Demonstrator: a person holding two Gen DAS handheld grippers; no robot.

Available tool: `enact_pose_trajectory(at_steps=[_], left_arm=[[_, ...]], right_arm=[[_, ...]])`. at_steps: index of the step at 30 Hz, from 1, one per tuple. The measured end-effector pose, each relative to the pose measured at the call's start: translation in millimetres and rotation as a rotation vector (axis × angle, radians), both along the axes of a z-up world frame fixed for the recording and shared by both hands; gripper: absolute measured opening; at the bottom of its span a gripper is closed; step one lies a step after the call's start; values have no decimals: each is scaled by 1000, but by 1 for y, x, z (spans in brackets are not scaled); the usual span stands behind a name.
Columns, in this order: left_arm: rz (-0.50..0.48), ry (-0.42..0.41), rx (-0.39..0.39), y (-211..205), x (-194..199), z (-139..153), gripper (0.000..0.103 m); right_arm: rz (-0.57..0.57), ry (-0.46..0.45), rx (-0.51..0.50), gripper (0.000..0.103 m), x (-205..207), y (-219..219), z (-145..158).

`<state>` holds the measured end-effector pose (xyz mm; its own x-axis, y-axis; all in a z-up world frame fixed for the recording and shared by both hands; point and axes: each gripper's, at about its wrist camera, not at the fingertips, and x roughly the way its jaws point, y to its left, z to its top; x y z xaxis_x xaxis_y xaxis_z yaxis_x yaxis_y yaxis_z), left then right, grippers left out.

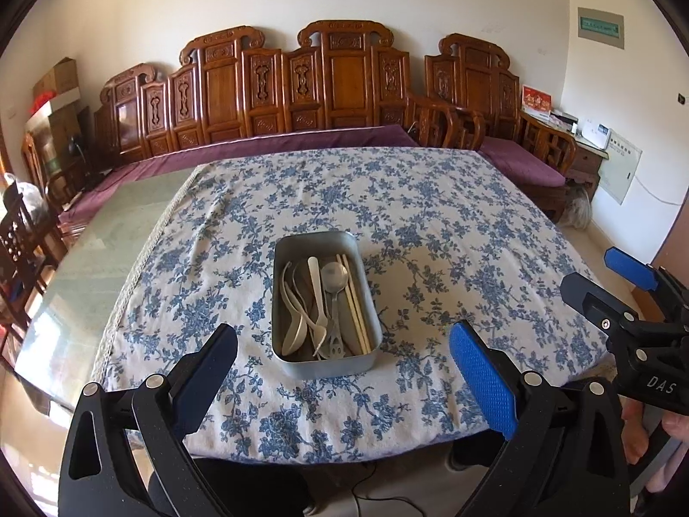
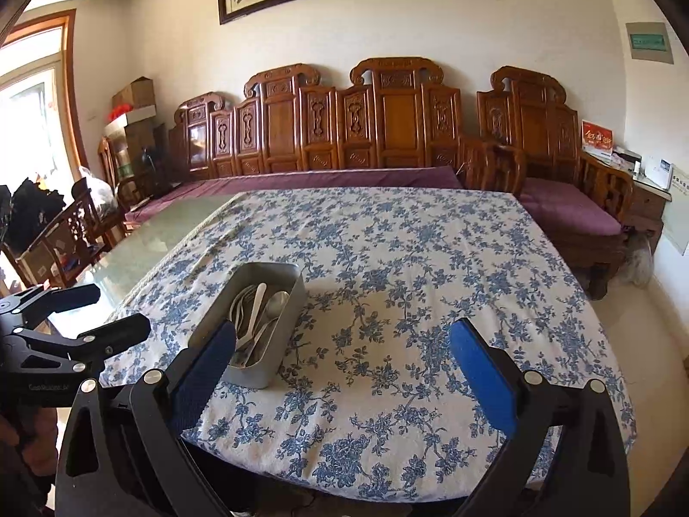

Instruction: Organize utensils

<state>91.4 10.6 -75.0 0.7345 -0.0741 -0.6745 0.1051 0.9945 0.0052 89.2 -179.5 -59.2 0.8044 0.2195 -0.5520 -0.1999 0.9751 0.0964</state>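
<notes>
Both tools — left tool, right tool — gape empty over our bench, so we'd pinch those light, slippery utensils mid-handle.

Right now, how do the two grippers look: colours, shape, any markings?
Both are black plastic linkage frames with silver rivets. The left gripper and the right gripper each carry long fingers faced with blue textured pads. White letters "DAS" mark the right gripper's body. No cables or sleeves show.

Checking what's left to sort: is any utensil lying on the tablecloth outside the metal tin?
No, every utensil lies inside the metal tin; the floral tablecloth around it holds none.
</notes>
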Motion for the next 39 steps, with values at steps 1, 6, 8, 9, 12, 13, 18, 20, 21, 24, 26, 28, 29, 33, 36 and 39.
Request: enact_pose_trajectory(at_steps=[1, 6, 8, 9, 12, 13, 18, 20, 21, 24, 26, 28, 29, 33, 36, 39], left_arm=[[0, -5, -1, -1, -3, 3, 95], [-2, -34, -4, -5, -18, 17, 95], [-2, -54, -4, -5, -24, 24, 95], [-2, -64, -5, -6, -27, 29, 95], [-2, -89, -15, -7, -36, 41, 95], [-2, -97, -19, -7, -38, 45, 95], [-4, -140, -34, -7, -51, 64, 95], [-3, -159, -33, -9, -56, 70, 95], [-4, -169, -34, -9, -59, 74, 95], [-9, -189, -48, -10, -65, 83, 95], [-9, -205, -54, -11, -70, 87, 95], [-6, -228, -54, -12, -74, 94, 95], [-5, -236, -53, -12, -75, 96, 95], [-4, -261, -60, -12, -81, 105, 95], [6, -289, -59, -12, -87, 111, 95], [17, -312, -56, -9, -91, 115, 95]], right_arm=[[-1, -5, 1, 100, -3, 0, 3], [-2, -50, 0, 100, -21, -2, 22], [-4, -69, -1, 100, -26, -3, 30], [-4, -81, 0, 100, -30, -3, 35], [-6, -113, 0, 100, -38, -4, 49], [-8, -121, 2, 100, -41, -4, 53], [-10, -157, 11, 100, -53, -8, 71], [-12, -169, 8, 100, -56, -8, 76], [-11, -175, 7, 100, -58, -8, 79], [-13, -190, 7, 100, -64, -7, 86], [-14, -199, 11, 100, -68, -8, 91], [-16, -209, 13, 100, -71, -9, 95], [-18, -215, 13, 100, -72, -9, 98], [-30, -247, 10, 100, -81, -11, 107], [-44, -267, 0, 100, -85, -12, 112], [-62, -288, -9, 100, -88, -13, 116]])
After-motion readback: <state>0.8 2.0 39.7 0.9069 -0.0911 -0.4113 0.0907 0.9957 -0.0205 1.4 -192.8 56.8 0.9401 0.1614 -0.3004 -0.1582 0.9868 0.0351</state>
